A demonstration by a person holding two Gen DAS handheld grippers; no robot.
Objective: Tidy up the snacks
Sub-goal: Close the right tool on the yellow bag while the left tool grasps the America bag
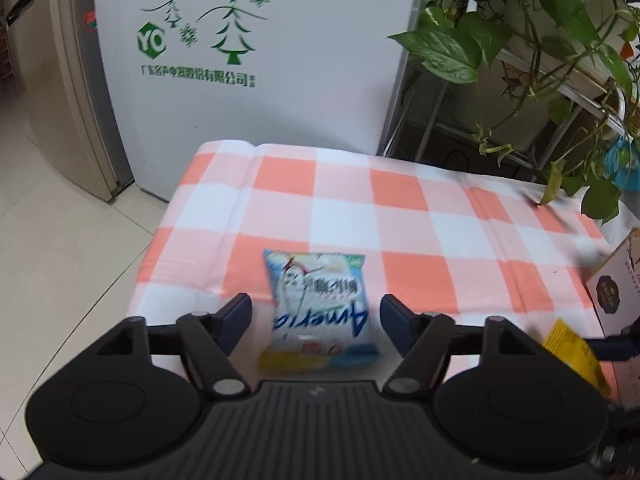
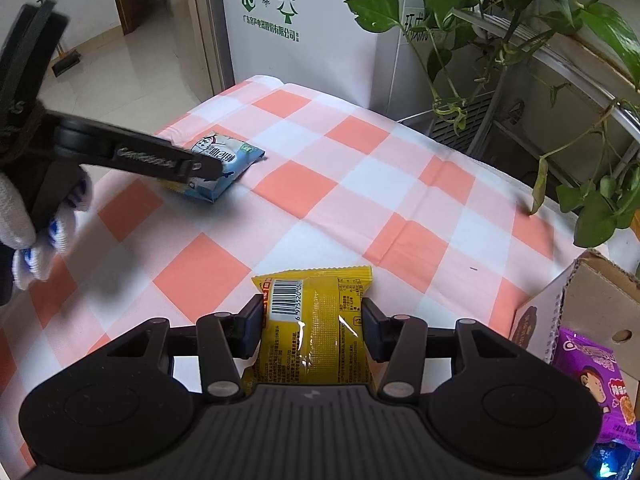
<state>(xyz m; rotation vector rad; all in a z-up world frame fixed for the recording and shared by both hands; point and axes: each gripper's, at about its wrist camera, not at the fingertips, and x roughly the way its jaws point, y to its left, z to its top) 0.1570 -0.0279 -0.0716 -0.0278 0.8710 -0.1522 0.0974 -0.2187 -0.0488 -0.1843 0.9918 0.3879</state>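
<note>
Crinkly, the yellow foil packet sits pinched by the right hand-held gripper.

A table draped in an orange-and-white checked cloth carried everything. A light blue snack packet lay flat on the cloth near its left edge, its printed face up. A cardboard box stood at the right edge of the table, its top flaps open. Just beside the box, at the near right corner, lay a purple snack packet. The cloth showed straight fold creases running across its checks.
</note>
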